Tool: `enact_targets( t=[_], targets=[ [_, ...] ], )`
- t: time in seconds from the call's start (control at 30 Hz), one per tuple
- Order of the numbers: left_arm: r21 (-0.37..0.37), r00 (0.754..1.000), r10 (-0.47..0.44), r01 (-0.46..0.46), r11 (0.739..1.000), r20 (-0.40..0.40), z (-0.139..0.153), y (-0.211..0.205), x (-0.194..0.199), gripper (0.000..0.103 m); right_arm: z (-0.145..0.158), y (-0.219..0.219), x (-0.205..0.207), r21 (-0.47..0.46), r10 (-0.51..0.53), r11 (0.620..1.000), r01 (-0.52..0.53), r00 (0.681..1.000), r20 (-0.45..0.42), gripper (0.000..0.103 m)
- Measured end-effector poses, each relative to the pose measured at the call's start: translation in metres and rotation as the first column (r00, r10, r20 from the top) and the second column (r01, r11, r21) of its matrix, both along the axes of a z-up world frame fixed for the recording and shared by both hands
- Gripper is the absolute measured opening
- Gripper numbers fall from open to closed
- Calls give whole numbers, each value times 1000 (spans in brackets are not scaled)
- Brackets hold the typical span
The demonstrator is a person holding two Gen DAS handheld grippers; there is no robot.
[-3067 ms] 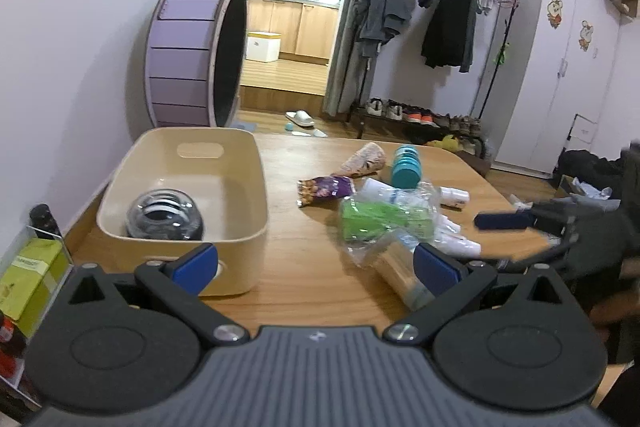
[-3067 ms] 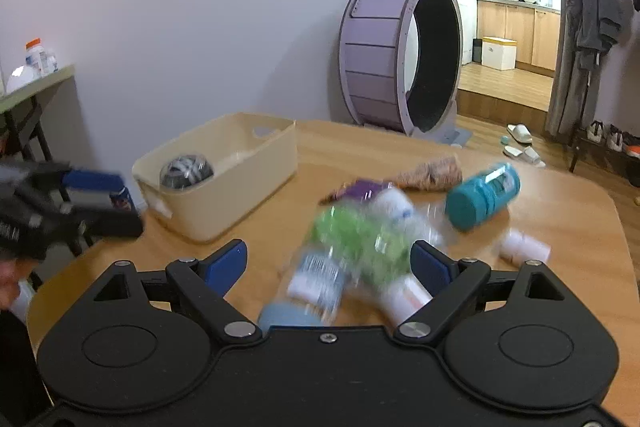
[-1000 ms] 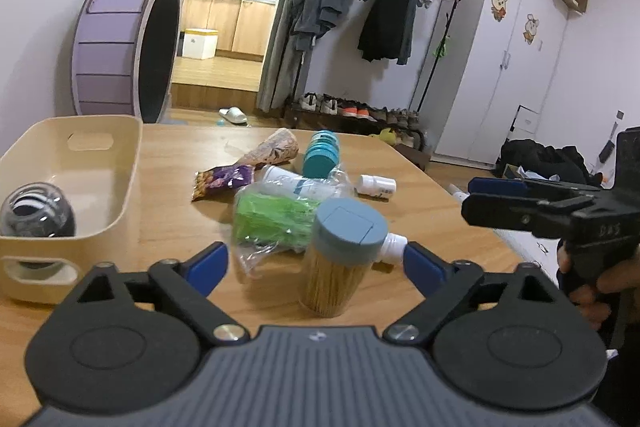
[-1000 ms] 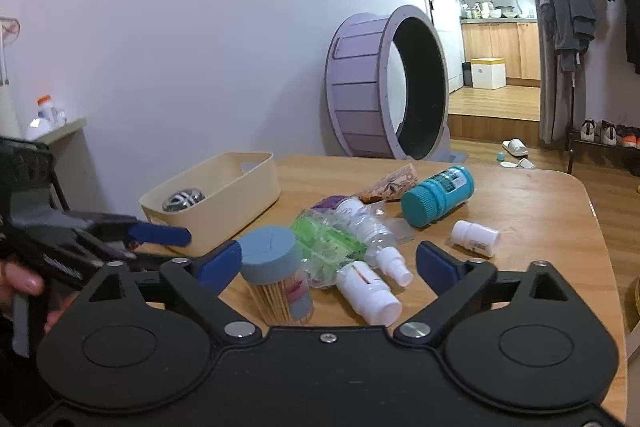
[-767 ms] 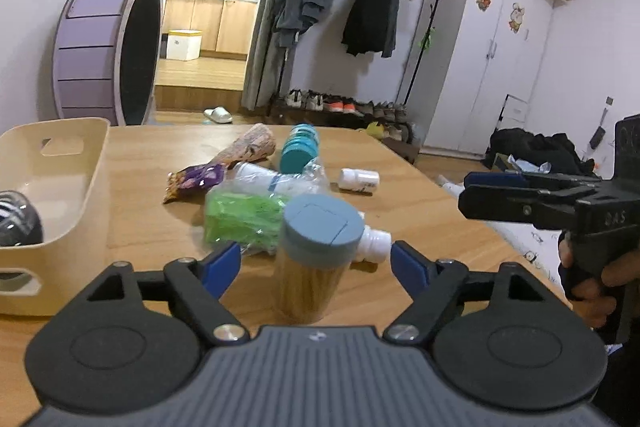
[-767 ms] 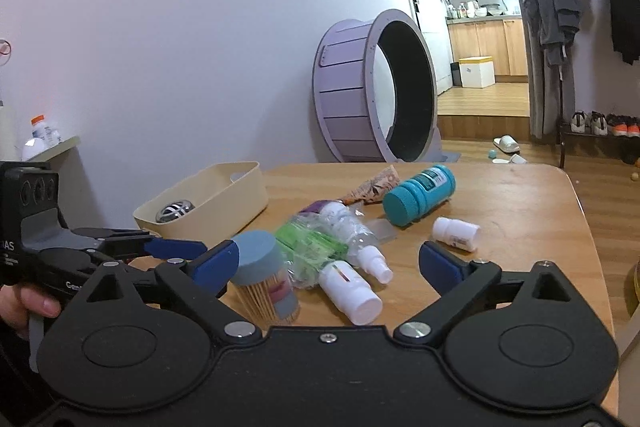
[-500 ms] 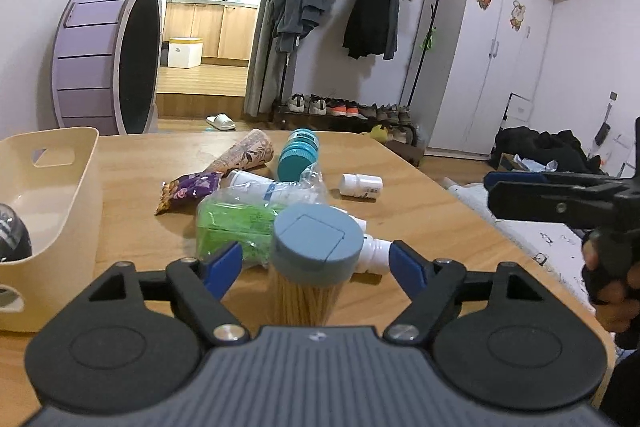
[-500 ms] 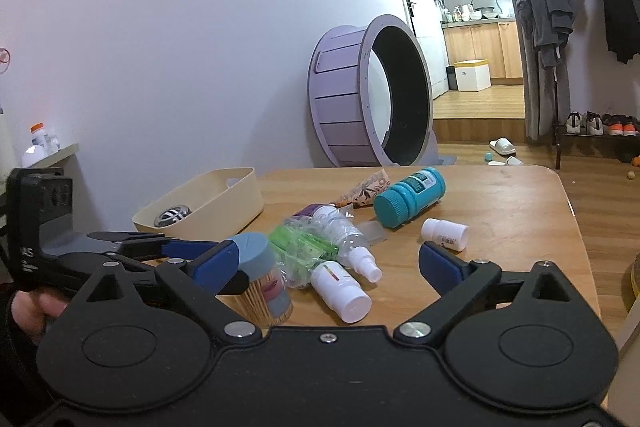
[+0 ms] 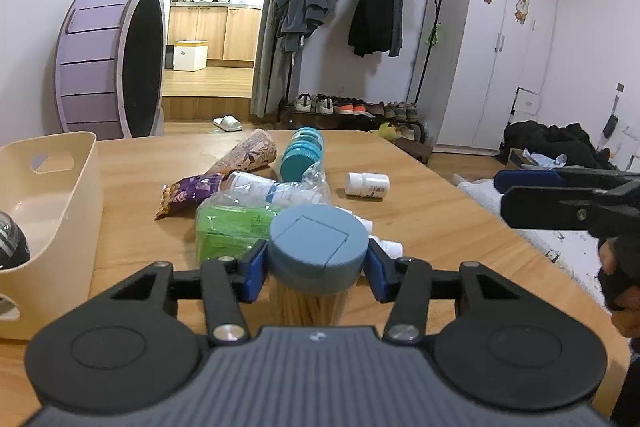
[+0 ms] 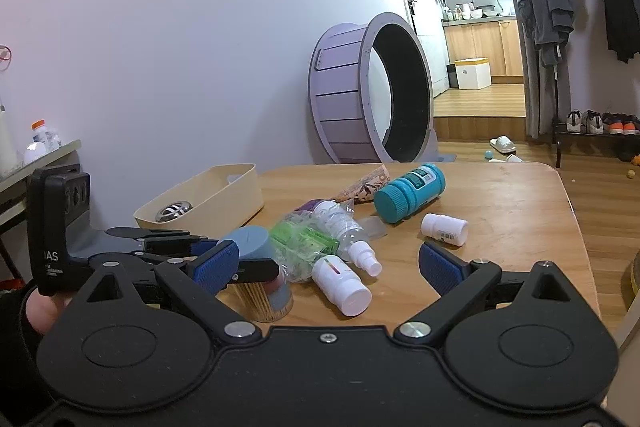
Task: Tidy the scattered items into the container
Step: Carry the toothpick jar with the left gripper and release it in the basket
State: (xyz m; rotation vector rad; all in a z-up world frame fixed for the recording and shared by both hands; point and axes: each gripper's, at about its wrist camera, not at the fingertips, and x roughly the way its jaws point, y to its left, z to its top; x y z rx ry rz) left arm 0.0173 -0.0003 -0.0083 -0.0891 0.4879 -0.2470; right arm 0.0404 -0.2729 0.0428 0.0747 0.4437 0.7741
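My left gripper [image 9: 318, 263] is shut on the toothpick jar [image 9: 318, 247], a clear jar with a grey-blue lid standing upright on the wooden table; it also shows in the right wrist view [image 10: 260, 279]. The beige container [image 9: 60, 211] stands to the left and holds a dark striped ball [image 9: 10, 247]. Scattered items lie beyond: a green pack in plastic [image 9: 230, 225], a teal bottle [image 9: 302, 155], a purple snack bag [image 9: 188, 191], a patterned cone [image 9: 246, 157], white bottles [image 9: 366, 185]. My right gripper [image 10: 328, 263] is open and empty above the table's near edge.
A purple wheel [image 9: 112, 61] stands on the floor behind the table. A clothes rack [image 9: 360, 7] and a white wardrobe [image 9: 500, 47] are at the back. The table's right edge [image 9: 500, 227] is close to my right gripper, which shows in the left wrist view [image 9: 560, 195].
My left gripper has moved forward around the toothpick jar and its jaws have shut on the lid. The right gripper has drifted slightly and stays open.
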Motion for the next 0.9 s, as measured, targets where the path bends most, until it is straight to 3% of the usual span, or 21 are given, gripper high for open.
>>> enact_targets(
  t=[0.2, 0.33, 0.53, 0.9],
  targets=[
    [-23, 998, 31, -29, 999, 58, 27, 20, -11, 49, 2, 2, 2, 30, 10, 1000, -10, 1000, -5, 97],
    [-35, 990, 101, -98, 995, 97, 50, 51, -12, 49, 2, 8, 6, 44, 18, 999, -18, 1000, -12, 97],
    [6, 967, 230, -232, 973, 112, 72, 110, 3, 49, 1, 29, 10, 41, 41, 998, -41, 999, -6, 97],
    [81, 943, 330, -331, 940, 35, 50, 188, 64, 49, -5, 53, 18, 125, 63, 990, -66, 998, 30, 97]
  ],
)
